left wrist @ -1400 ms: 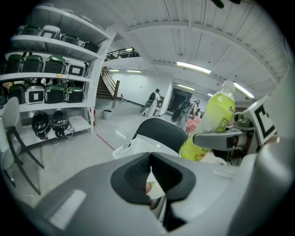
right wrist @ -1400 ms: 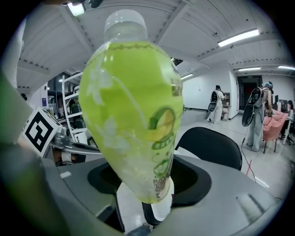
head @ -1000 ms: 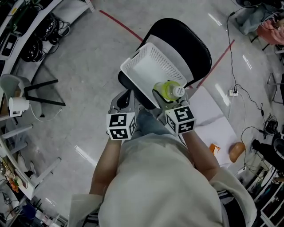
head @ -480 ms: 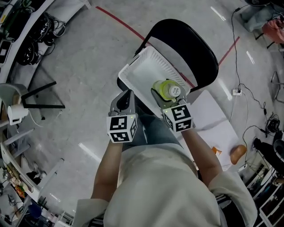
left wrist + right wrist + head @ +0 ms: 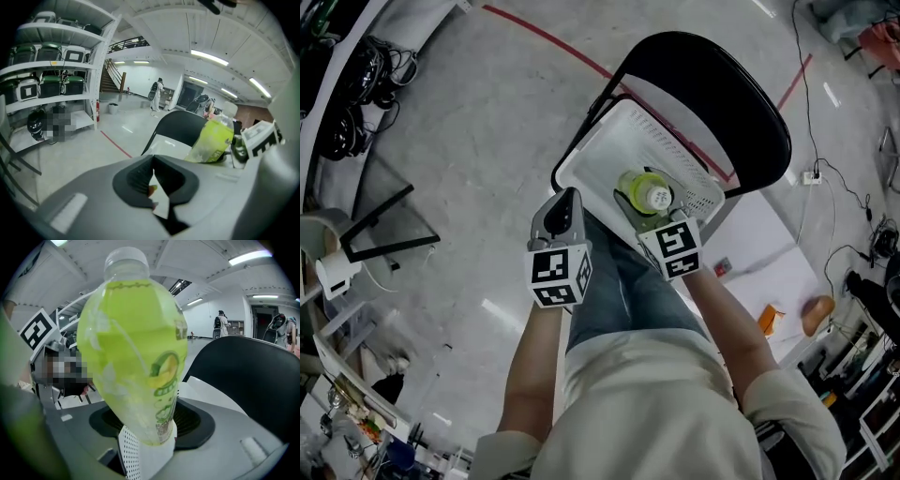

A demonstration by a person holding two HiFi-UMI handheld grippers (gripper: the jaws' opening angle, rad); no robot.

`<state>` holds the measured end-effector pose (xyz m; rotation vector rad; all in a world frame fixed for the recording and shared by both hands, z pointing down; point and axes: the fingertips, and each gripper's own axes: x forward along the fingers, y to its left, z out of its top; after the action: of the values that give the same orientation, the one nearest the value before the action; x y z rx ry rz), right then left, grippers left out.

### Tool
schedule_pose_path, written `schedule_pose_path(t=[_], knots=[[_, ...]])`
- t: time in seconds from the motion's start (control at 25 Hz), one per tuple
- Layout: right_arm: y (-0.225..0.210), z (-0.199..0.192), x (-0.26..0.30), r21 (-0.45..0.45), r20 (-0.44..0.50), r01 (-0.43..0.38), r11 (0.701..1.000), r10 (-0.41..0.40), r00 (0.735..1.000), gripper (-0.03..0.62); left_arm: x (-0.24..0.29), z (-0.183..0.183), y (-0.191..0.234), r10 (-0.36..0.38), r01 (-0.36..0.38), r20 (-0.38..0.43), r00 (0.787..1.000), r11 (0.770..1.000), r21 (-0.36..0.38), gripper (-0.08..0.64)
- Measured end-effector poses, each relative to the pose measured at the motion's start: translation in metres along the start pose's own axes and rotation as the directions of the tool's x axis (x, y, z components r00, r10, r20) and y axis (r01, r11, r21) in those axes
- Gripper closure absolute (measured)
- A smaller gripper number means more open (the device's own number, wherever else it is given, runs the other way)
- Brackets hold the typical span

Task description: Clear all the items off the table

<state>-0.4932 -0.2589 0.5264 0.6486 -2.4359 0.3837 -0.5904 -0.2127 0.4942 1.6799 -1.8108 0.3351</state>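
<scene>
A yellow-green drink bottle (image 5: 645, 190) with a clear cap stands upright between the jaws of my right gripper (image 5: 649, 214), which is shut on its lower body. It hangs over the near right part of a white perforated basket (image 5: 609, 150), which rests on the seat of a black chair (image 5: 722, 94). In the right gripper view the bottle (image 5: 136, 357) fills the middle, with the basket's wall (image 5: 131, 460) under it. My left gripper (image 5: 564, 202) is shut and holds nothing, just off the basket's near left corner. Its own view shows the bottle (image 5: 211, 143) to the right.
A red line (image 5: 553, 42) crosses the grey floor beyond the chair. To the right lie a white table surface (image 5: 759, 253) with an orange item (image 5: 769, 319) and floor cables (image 5: 853, 253). Shelves with gear (image 5: 51, 84) stand at the left. My legs (image 5: 619, 291) are below the grippers.
Both grippers have moved forward and down toward the chair. The bottle has gone from the basket's near rim to over its inside. The grip has not changed.
</scene>
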Motion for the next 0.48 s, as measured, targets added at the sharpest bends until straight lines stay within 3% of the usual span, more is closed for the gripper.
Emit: schedule_pose_path(t=[0.48], knots=[[0.003, -0.069, 0.107, -0.038, -0.084, -0.033, 0.999, 0.030, 0.996, 0.299, 0.056, -0.032, 0.058, 0.008, -0.009, -0.035, 0.999, 0.999, -0.039, 0.551]])
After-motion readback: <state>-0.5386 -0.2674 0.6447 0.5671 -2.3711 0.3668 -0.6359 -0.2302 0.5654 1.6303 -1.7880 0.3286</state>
